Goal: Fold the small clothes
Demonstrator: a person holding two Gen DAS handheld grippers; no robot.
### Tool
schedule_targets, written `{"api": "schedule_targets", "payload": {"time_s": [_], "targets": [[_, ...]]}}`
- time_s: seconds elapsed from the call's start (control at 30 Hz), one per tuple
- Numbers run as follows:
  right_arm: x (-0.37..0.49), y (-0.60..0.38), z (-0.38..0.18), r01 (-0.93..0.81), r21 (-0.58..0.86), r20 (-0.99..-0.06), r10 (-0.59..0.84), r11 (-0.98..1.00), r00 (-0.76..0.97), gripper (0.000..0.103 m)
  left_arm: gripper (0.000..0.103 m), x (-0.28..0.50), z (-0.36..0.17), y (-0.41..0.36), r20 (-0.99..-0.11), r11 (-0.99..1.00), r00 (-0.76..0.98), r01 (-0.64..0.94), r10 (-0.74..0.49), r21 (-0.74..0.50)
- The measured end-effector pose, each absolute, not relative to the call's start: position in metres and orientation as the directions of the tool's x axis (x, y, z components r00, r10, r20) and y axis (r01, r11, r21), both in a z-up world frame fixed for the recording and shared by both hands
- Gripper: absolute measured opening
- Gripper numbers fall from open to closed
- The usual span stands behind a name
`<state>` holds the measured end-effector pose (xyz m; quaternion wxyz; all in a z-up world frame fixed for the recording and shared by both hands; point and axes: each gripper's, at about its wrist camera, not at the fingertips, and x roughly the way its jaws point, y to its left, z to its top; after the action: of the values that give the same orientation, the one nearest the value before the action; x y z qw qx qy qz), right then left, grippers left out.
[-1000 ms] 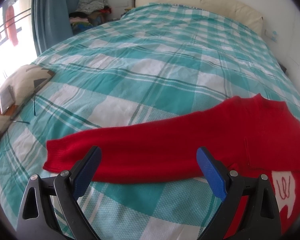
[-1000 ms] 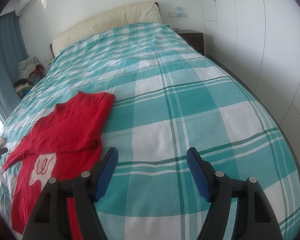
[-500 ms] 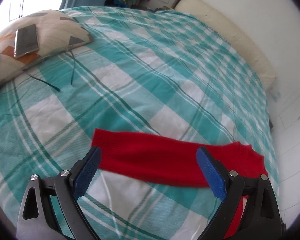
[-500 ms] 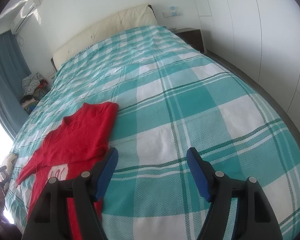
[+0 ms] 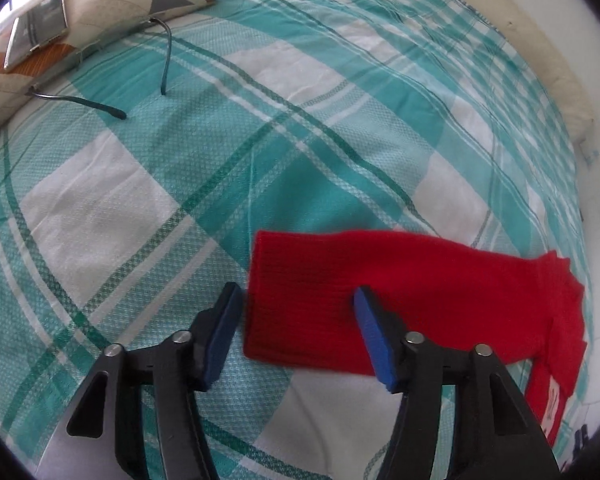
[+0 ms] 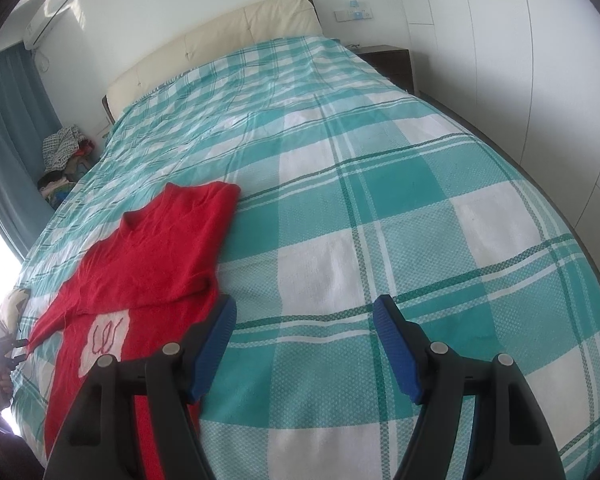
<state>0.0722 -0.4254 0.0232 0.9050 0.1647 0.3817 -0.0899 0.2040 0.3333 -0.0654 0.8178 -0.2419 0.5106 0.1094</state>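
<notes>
Left tool closes in on a sleeve cuff as the folding of a small red sweater gets under way

We see the red sweater lying flat on the bed, one sleeve stretched out sideways. Our left tool straddles the cuff, its jaws having just been closing; cloth lies between them, but the pads do not yet look pressed on it. Our right tool hangs spread and empty beside the sweater's body. Next, we judge, the cuff must be pinched firmly, lifted and carried across the chest without dragging the sweater.
</notes>
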Motion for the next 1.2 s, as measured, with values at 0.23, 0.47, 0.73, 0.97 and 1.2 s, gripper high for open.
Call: {"api": "schedule_targets", "payload": {"time_s": [0.23, 0.47, 0.73, 0.97, 1.2], "targets": [[0.069, -0.427, 0.027, 0.282, 0.254, -0.706, -0.022, 0.925, 0.708, 0.07, 0.003, 0.2, -0.004, 0.322, -0.841, 0.846, 0.536, -0.413, -0.075, -0.339], [0.072, -0.417, 0.03, 0.244, 0.26, -0.7, 0.009, 0.934, 0.714, 0.07, 0.003, 0.231, 0.13, 0.174, -0.705, 0.935, 0.661, -0.013, -0.258, -0.355], [0.068, -0.42, 0.033, 0.243, 0.273, -0.689, 0.013, 0.931, 0.725, 0.07, 0.003, 0.252, 0.161, -0.037, -0.664, 0.886, 0.59, 0.351, -0.46, -0.302], [0.067, -0.423, 0.033, 0.254, 0.276, -0.689, 0.007, 0.927, 0.725, 0.071, 0.014, 0.253, 0.092, -0.139, -0.72, 0.85, 0.471, 0.406, -0.51, -0.336], [0.067, -0.427, 0.034, 0.258, 0.292, -0.684, 0.012, 0.921, 0.729, 0.07, 0.087, 0.239, 0.071, -0.108, -0.748, 0.914, 0.533, 0.305, -0.396, -0.266]]}}
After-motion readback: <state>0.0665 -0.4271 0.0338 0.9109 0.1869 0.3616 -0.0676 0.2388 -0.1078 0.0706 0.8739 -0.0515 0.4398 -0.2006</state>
